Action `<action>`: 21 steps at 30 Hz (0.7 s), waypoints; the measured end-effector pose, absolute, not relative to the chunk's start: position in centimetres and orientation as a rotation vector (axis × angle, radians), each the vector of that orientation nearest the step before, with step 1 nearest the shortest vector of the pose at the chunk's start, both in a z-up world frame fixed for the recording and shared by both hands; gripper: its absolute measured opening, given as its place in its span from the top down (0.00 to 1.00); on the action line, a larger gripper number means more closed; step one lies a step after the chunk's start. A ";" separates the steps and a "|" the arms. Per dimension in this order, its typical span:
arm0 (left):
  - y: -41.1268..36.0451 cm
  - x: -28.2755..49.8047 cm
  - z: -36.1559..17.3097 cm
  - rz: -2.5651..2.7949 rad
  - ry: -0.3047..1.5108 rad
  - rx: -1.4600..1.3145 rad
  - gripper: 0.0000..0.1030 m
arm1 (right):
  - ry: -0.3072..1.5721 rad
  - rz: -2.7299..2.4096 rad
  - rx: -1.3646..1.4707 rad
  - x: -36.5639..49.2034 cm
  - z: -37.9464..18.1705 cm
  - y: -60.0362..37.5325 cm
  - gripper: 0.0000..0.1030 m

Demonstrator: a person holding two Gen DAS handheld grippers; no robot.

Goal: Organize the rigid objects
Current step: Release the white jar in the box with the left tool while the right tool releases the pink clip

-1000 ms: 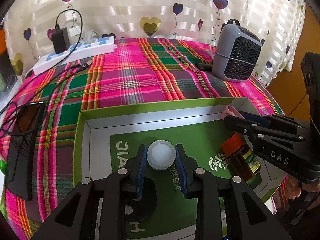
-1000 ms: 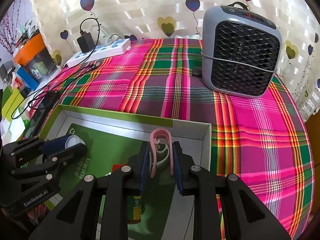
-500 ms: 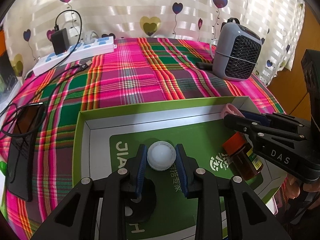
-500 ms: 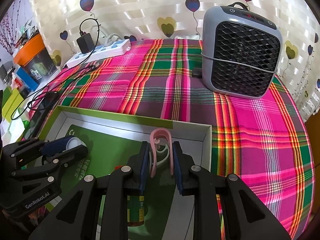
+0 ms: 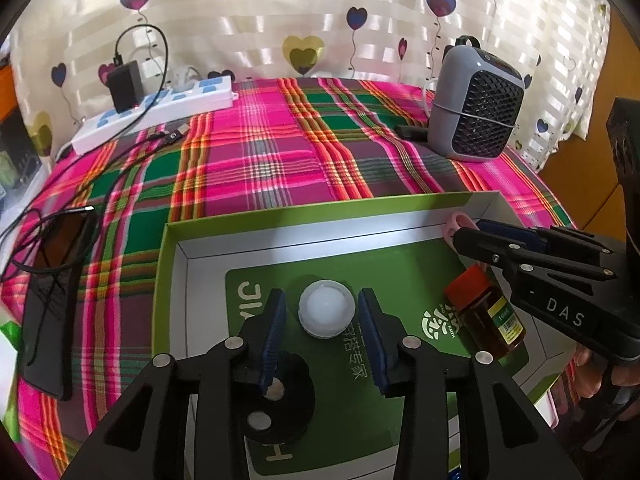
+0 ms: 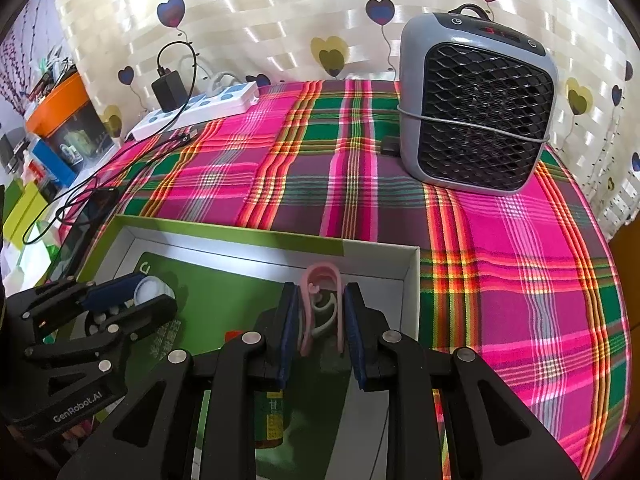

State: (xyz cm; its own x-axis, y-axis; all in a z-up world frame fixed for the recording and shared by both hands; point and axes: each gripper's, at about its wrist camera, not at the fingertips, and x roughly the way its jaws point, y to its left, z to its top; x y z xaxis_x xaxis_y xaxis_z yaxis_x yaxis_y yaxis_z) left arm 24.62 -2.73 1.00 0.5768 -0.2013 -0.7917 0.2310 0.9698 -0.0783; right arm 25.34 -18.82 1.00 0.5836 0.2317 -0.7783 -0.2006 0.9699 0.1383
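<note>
A shallow green box [image 5: 320, 205] with white inner walls lies on the plaid cloth. A white round lid [image 5: 326, 314] rests on its green floor between the fingers of my left gripper [image 5: 321, 295]. The jaws are opening, with a gap on each side of the lid. My right gripper [image 6: 321, 288] is shut on a pink plastic clip [image 6: 320, 276] at the box's far right corner. It also shows in the left wrist view as the right gripper [image 5: 480, 232]. An amber bottle [image 5: 486, 318] with a red cap lies in the box beneath it.
A black disc [image 5: 280, 396] lies in the box under my left fingers. A grey fan heater [image 6: 476, 108] stands at the back right, a white power strip [image 5: 160, 110] with a black charger at the back left. A dark phone [image 5: 56, 296] with cables lies left of the box.
The left jaws have spread away from the white lid, which they pressed on before. The lid stays on the box floor. The right gripper and pink clip have not moved.
</note>
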 end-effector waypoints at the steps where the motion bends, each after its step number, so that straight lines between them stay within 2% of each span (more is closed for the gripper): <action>1: -2.7 24.5 1.1 -0.252 0.918 0.037 0.65 | 0.911 0.251 0.038 25.3 1.0 -18.9 0.76; 21: -2.4 20.8 3.5 -0.249 0.862 0.034 0.65 | 0.870 0.251 0.047 22.6 2.5 -18.6 0.75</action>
